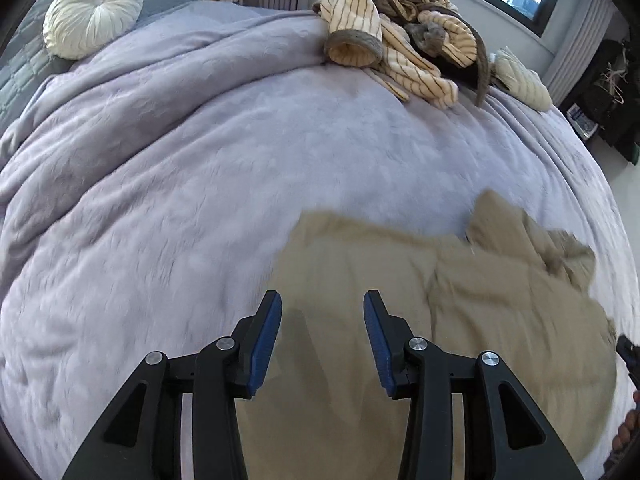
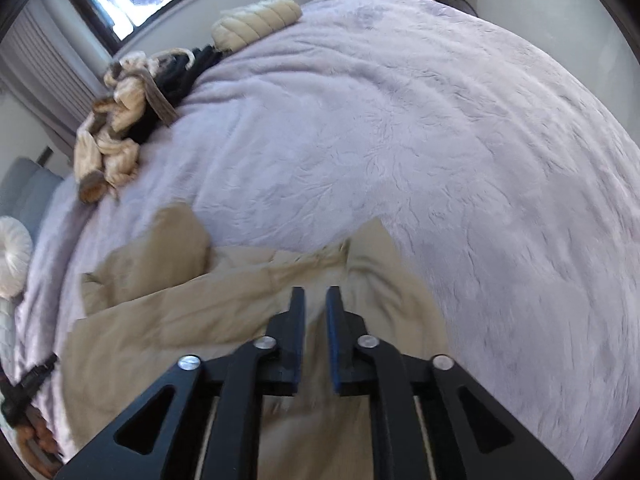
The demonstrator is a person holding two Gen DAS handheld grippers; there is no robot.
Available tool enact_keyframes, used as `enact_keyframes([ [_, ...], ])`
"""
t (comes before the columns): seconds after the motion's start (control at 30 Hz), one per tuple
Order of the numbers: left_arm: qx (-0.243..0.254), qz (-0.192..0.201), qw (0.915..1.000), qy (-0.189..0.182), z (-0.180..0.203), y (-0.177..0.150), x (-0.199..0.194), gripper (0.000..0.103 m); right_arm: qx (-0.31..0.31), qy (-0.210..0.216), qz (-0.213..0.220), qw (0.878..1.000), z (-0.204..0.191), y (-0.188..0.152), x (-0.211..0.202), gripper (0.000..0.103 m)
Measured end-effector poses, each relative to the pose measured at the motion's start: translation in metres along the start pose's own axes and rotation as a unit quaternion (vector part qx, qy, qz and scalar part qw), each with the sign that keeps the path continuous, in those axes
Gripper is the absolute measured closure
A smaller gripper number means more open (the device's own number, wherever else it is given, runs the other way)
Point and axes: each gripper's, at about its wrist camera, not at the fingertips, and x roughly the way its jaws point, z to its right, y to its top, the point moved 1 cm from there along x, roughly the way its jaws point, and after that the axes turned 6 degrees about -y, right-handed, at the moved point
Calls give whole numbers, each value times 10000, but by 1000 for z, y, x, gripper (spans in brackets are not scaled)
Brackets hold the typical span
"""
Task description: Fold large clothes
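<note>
Lying rumpled on the lilac bed blanket, the tan garment looks soft and limp; pinch a hem corner. Left hand-held gripper gapes empty; right hand-held gripper, nearly closed, holds nothing.

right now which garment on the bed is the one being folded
On the lavender bedspread, skip the striped pile of clothes by the window. It is the tan garment spread at the near edge under both grippers, plain and unstriped.
</note>
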Motion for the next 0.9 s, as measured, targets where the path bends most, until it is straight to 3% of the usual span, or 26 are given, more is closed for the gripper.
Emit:
enact_keyframes([
  [0.03, -9, -71, 9999, -76, -1, -9, -6, 58, 54, 32, 14, 10000, 0, -4, -6, 65],
  [0.07, -16, -118, 9999, -120, -1, -15, -10, 58, 82, 76, 40, 9999, 0, -8, -12, 61],
  [0.17, -122, -282, 9993, -232, -2, -37, -23, 58, 86, 265, 25, 9996, -1, -26, -32, 60],
  [0.27, -240, -410, 9983, -326, -2, -58, -36, 20, 156, 440, -47, 9989, -1, -44, -48, 60],
  [0.5, -38, -436, 9982, -408, 2, -94, -63, 19, 368, 717, -245, 9964, 7, -81, -73, 55],
  [0.53, -37, -433, 9983, -401, 2, -98, -64, 15, 422, 768, -294, 9957, 9, -88, -75, 54],
  [0.57, -39, -428, 9984, -375, 1, -101, -66, 0, 442, 791, -320, 9954, 10, -93, -77, 54],
  [0.63, -63, -344, 9987, -360, 0, -112, -69, 0, 511, 842, -398, 9943, 14, -104, -80, 45],
  [0.77, -199, -526, 9976, -403, -6, -128, -64, 0, 664, 982, -575, 9913, 22, -125, -83, 40],
  [0.83, -339, -647, 9963, -457, -11, -137, -59, 0, 847, 1094, -705, 9879, 28, -138, -82, 26],
  [0.9, -453, -687, 9960, -340, -18, -141, -56, 0, 1004, 1166, -782, 9850, 33, -147, -80, 19],
])
